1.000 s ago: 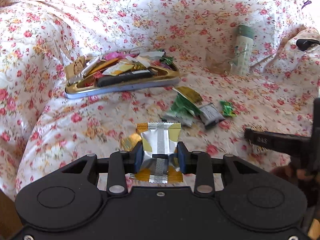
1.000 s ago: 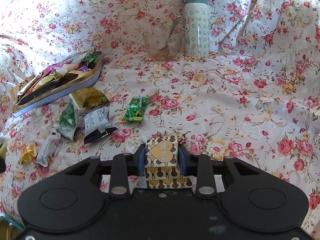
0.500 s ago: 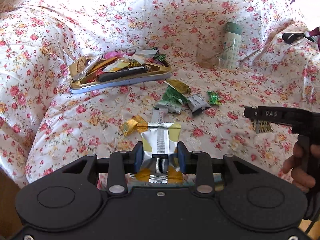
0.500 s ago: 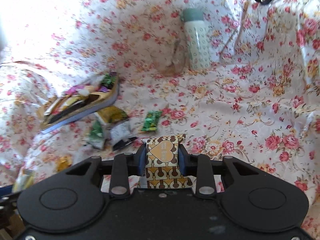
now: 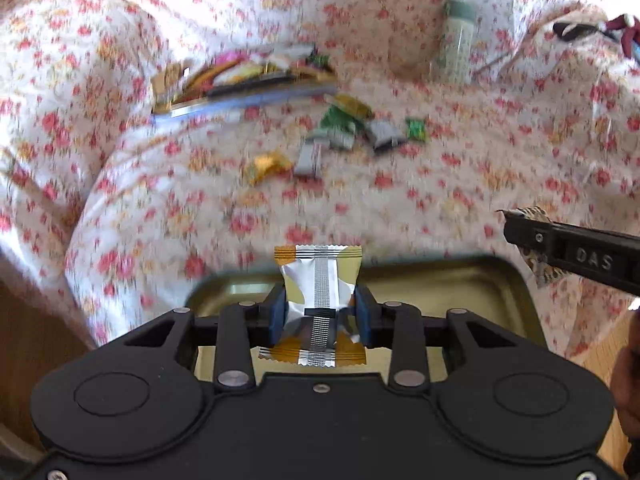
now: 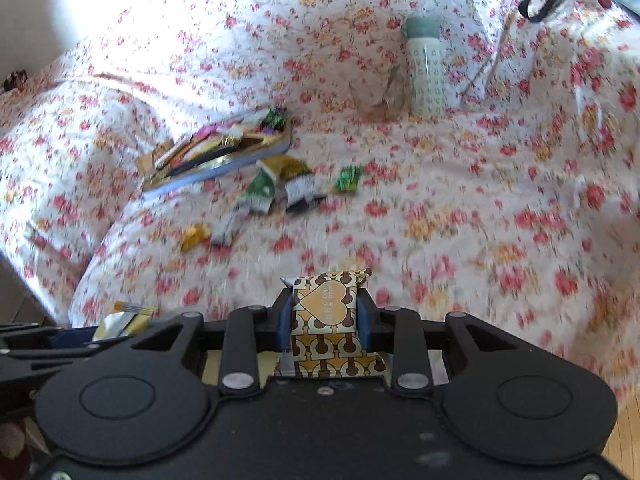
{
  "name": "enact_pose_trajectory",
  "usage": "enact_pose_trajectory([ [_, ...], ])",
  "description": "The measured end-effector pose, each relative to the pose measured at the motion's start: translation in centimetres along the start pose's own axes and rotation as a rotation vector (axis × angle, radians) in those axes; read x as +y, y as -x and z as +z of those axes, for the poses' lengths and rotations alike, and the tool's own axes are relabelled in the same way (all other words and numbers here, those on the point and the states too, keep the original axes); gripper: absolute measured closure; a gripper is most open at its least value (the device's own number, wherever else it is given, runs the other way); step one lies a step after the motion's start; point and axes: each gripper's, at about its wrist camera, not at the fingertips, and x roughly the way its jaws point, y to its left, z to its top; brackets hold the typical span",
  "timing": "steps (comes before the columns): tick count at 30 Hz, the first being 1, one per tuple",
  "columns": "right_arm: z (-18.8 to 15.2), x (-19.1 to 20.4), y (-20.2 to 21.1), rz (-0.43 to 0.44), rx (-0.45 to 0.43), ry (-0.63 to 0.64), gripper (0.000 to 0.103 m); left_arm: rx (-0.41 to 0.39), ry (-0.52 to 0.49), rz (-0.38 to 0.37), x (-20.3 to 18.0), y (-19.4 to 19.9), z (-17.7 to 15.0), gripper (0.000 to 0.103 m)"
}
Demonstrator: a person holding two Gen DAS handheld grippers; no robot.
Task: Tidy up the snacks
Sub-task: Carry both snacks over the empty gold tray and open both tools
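Observation:
My left gripper (image 5: pixel 319 312) is shut on a silver and gold snack packet (image 5: pixel 318 300), held over an empty gold tin (image 5: pixel 460 284) at the near edge of the floral bed. My right gripper (image 6: pixel 323 322) is shut on a brown and orange patterned packet with a heart (image 6: pixel 326 312). In the left wrist view the right gripper's finger (image 5: pixel 568 254) comes in from the right with that packet's edge showing. Several loose snacks (image 6: pixel 280 188) lie mid-bed, beside a full tin lid of snacks (image 6: pixel 224 148). The left gripper's packet (image 6: pixel 120 320) shows at lower left of the right wrist view.
A pale green bottle (image 6: pixel 426 72) and a glass cup (image 6: pixel 378 92) stand at the back of the bed. A black strap (image 6: pixel 552 2) lies at the far right. A hand (image 5: pixel 630 380) shows at the right edge. Wooden floor (image 5: pixel 24 344) borders the bed.
Both grippers have pulled back from the loose snacks toward the bed's near edge, each still holding its packet. The empty gold tin has come into view under the left gripper.

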Motion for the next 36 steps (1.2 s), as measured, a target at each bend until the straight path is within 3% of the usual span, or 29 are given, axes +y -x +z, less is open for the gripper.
enact_pose_trajectory([
  [13,-4.0,0.1,0.8,-0.01,0.125,-0.033,0.071,0.156,0.122,0.026,1.2,-1.9,-2.7,0.059],
  [24,-4.6,0.8,-0.4,0.004,0.166,-0.01,0.069,0.19,0.11,0.014,0.7,-2.7,-3.1,0.058],
  [36,-4.2,1.2,-0.3,0.034,0.16,0.021,0.067,0.148,0.104,-0.011,0.7,-2.0,-3.2,0.055],
])
